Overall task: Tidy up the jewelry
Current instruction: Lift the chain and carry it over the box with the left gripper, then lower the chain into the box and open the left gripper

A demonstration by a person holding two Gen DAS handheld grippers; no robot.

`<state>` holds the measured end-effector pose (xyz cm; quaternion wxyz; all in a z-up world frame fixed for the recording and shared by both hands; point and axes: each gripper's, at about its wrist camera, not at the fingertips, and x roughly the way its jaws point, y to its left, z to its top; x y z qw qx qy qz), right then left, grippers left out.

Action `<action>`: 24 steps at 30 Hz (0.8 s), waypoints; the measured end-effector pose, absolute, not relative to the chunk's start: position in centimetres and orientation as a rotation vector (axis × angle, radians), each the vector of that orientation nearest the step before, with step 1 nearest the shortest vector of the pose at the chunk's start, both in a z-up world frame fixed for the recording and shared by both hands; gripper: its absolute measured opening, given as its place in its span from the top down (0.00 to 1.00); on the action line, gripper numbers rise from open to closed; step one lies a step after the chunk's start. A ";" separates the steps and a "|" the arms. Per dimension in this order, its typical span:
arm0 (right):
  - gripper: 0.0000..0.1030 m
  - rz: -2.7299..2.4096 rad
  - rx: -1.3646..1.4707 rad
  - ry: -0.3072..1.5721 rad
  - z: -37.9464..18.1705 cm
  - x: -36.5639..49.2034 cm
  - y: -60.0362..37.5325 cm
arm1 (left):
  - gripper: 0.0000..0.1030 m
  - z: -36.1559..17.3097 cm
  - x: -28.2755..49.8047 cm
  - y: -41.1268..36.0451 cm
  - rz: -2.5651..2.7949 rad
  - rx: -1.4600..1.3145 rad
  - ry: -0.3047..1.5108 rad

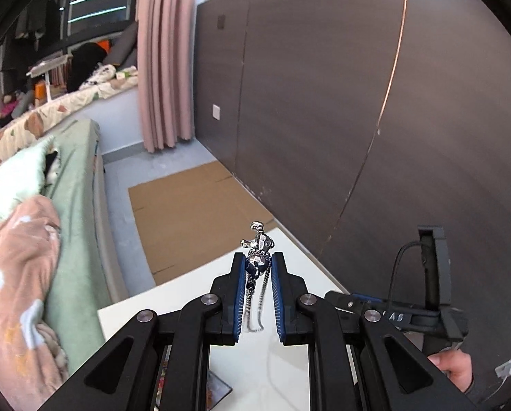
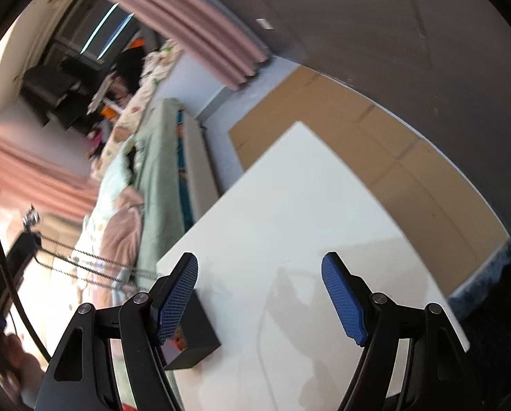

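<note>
L gripper pinches silver necklace at its pendant, chain loop hanging down btwn the pads, above white table. R gripper spread wide, nothing btwn fingers; black box at its 7 o'clock on table. Bed at 9 o'clock in left view.

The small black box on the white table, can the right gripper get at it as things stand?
Probably yes. The right gripper is open and empty, and the small black box sits on the white table right beside its left finger, with nothing on top. The silver necklace chain hangs off to the side.
</note>
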<state>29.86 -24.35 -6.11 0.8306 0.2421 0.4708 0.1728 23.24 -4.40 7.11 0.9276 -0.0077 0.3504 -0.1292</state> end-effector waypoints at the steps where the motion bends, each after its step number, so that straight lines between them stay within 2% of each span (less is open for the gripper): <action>1: 0.27 0.379 0.505 0.996 -5.9 29.9 -23.9 | 0.85 7.3 23.1 -4.0 -0.260 -0.019 0.713; 10: 0.27 0.401 0.439 0.989 -5.7 29.6 -21.4 | 0.85 7.5 21.8 -0.3 -0.226 -0.045 0.703; 18: 0.27 0.383 0.425 0.989 -5.9 29.2 -21.3 | 0.85 4.2 20.9 3.0 -0.146 -0.111 0.769; 24: 0.27 0.381 0.451 0.966 -5.4 28.1 -22.1 | 0.83 0.9 21.2 4.3 -0.117 -0.191 0.889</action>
